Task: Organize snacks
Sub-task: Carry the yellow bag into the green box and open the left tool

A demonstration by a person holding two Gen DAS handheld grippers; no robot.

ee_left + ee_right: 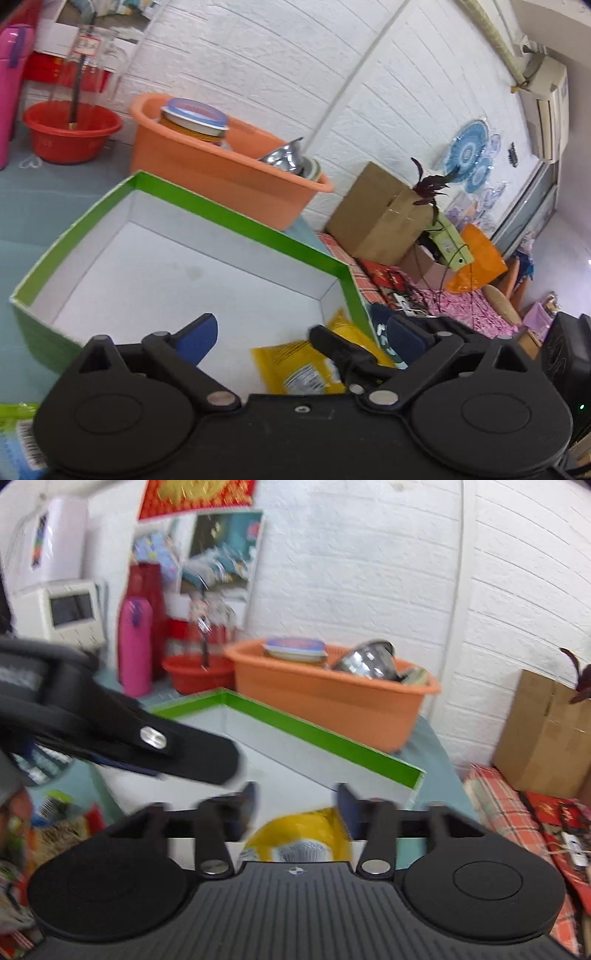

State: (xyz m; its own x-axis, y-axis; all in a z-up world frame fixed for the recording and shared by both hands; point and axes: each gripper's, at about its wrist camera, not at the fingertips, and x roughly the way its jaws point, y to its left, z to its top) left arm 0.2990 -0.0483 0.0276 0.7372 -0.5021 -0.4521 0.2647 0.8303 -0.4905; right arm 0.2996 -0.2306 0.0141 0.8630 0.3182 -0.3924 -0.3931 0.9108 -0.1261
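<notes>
A green-rimmed box [236, 218] with a white inside lies on the table; it also shows in the right wrist view [317, 734]. A yellow snack packet [303, 369] lies in the box's near right corner. My left gripper [303, 332] is open above the box, its blue pads wide apart, holding nothing. My right gripper [295, 805] is open just above the same yellow packet [306, 830], one pad at each side, not touching it. The left gripper [147, 738] crosses the right wrist view at left.
An orange tub [221, 170] with bowls and a lidded jar stands behind the box. A red basin [70, 129] and a pink bottle [135, 646] stand far left. More snack packets [55, 827] lie left of the box. A cardboard box [380, 218] stands at right.
</notes>
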